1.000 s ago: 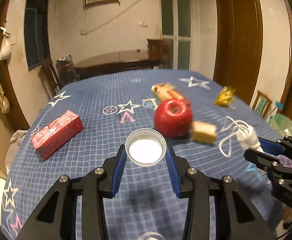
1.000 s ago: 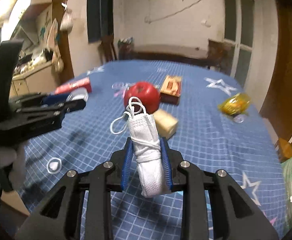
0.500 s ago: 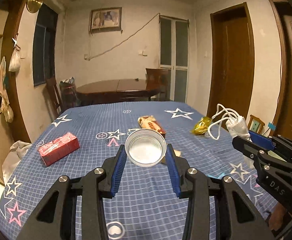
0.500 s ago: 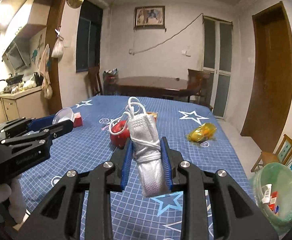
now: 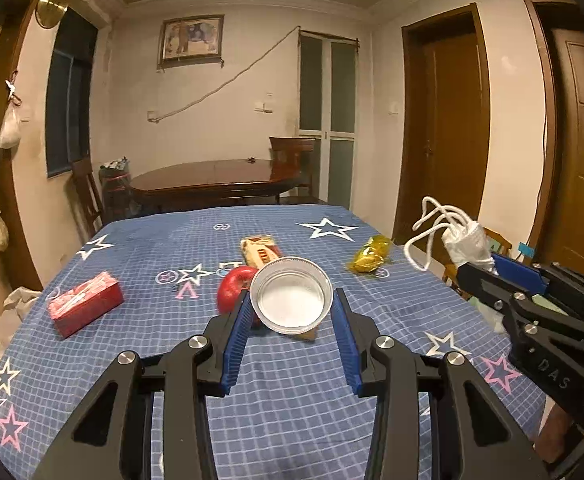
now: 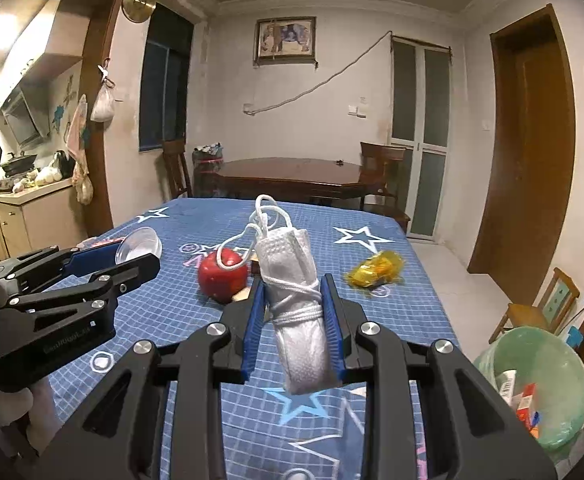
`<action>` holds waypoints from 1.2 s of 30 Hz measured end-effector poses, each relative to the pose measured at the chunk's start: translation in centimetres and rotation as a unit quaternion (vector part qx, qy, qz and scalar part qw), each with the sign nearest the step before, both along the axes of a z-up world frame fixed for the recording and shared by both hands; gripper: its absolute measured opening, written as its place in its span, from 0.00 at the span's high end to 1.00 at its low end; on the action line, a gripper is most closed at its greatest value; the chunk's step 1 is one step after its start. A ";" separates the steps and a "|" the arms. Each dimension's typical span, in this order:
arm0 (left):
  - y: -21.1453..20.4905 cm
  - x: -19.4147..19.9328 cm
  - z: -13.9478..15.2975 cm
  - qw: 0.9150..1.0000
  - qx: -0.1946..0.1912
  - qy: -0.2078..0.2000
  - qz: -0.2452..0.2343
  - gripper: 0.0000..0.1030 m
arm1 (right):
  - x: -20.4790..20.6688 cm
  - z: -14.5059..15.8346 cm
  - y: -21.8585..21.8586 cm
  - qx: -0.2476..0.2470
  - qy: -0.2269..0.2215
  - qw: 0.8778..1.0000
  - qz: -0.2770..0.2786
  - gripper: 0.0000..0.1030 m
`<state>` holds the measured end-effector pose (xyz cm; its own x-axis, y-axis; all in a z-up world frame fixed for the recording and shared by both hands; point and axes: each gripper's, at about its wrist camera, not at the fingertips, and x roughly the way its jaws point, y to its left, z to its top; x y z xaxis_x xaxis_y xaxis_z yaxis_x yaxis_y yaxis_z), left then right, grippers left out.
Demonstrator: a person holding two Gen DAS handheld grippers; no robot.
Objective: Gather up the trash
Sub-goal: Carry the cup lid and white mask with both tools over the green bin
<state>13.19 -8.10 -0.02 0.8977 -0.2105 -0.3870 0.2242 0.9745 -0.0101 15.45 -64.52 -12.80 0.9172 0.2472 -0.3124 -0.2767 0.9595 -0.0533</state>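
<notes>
My left gripper (image 5: 291, 304) is shut on a clear plastic lid (image 5: 291, 300), held above the blue star tablecloth (image 5: 292, 392). My right gripper (image 6: 294, 294) is shut on a rolled white face mask (image 6: 297, 304) wrapped in its ear loops; the mask also shows in the left wrist view (image 5: 462, 242). A green-lined trash bin (image 6: 536, 384) with some trash inside stands on the floor at the lower right, beside the table. On the table lie a yellow wrapper (image 6: 376, 270), a red carton (image 5: 86, 306) and a snack packet (image 5: 260, 252).
A red apple (image 6: 222, 274) and a tan block (image 6: 241, 294), partly hidden, sit mid-table. A dark wooden table (image 6: 292, 174) with chairs stands behind. A small wooden chair (image 6: 540, 304) stands right of the table, near the brown door (image 6: 532, 152).
Both grippers have risen and pulled back from the table with their objects held. The views now look level across the room, and the trash bin has come into the right view.
</notes>
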 end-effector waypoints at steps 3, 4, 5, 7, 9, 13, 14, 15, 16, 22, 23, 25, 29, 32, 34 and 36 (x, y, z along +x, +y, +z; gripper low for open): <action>-0.7 1.1 0.0 1.000 -0.002 0.003 -0.007 0.60 | 0.1 0.3 -1.1 -0.005 -0.001 1.000 -0.014 0.74; -1.2 1.4 0.0 1.000 -0.002 0.003 -0.009 0.60 | 0.1 0.2 -1.5 -0.006 -0.001 1.000 -0.018 0.74; -1.4 1.7 0.1 1.000 -0.003 0.003 -0.012 0.60 | 0.2 0.3 -1.9 -0.007 -0.001 1.000 -0.021 0.74; -2.2 2.2 0.3 1.000 -0.005 0.002 -0.018 0.60 | 0.4 0.5 -2.6 -0.011 -0.001 1.000 -0.029 0.74; -2.7 2.7 0.5 1.000 -0.007 0.002 -0.023 0.60 | 0.4 0.6 -3.3 -0.013 -0.001 0.999 -0.035 0.74; -4.0 3.1 1.0 0.999 -0.011 -0.001 -0.040 0.60 | 0.4 0.9 -4.5 -0.015 -0.003 0.999 -0.046 0.74; -4.3 3.1 1.2 0.999 -0.012 -0.002 -0.045 0.60 | 0.5 1.0 -4.8 -0.014 -0.003 0.999 -0.048 0.74; -4.7 3.2 1.3 0.999 -0.014 0.000 -0.051 0.60 | 0.5 1.0 -5.1 -0.013 -0.002 0.999 -0.050 0.74; -4.9 3.3 1.4 0.998 -0.015 -0.001 -0.053 0.60 | 0.5 1.0 -5.4 -0.011 0.000 0.999 -0.051 0.74; -7.5 3.6 2.0 0.997 -0.010 -0.004 -0.078 0.60 | 0.5 1.2 -7.3 -0.008 0.000 0.998 -0.070 0.74; -8.1 3.6 2.1 0.996 -0.010 -0.004 -0.083 0.60 | 0.5 1.3 -7.6 -0.007 0.000 0.997 -0.075 0.74; -9.5 3.6 2.4 0.995 -0.008 -0.007 -0.096 0.60 | 0.4 1.4 -8.5 -0.007 0.001 0.996 -0.087 0.74; -12.7 3.9 3.0 0.992 -0.004 -0.011 -0.125 0.60 | 0.1 1.7 -10.8 -0.008 0.002 0.994 -0.112 0.74; -15.7 4.2 3.0 0.988 -0.001 -0.007 -0.152 0.60 | 0.0 1.9 -12.4 -0.006 0.003 0.991 -0.131 0.74; -17.9 4.3 2.9 0.985 -0.001 -0.002 -0.172 0.60 | -0.2 2.0 -14.0 -0.004 0.006 0.989 -0.148 0.74; -19.9 4.5 2.8 0.982 0.002 0.002 -0.189 0.60 | -0.3 2.0 -15.5 -0.004 0.009 0.986 -0.164 0.74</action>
<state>17.70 -28.00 2.80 0.7539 -0.5271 -0.3921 0.5702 0.8214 -0.0078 15.16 -80.01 -10.85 0.9418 -0.0644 -0.3298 0.0477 0.9971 -0.0585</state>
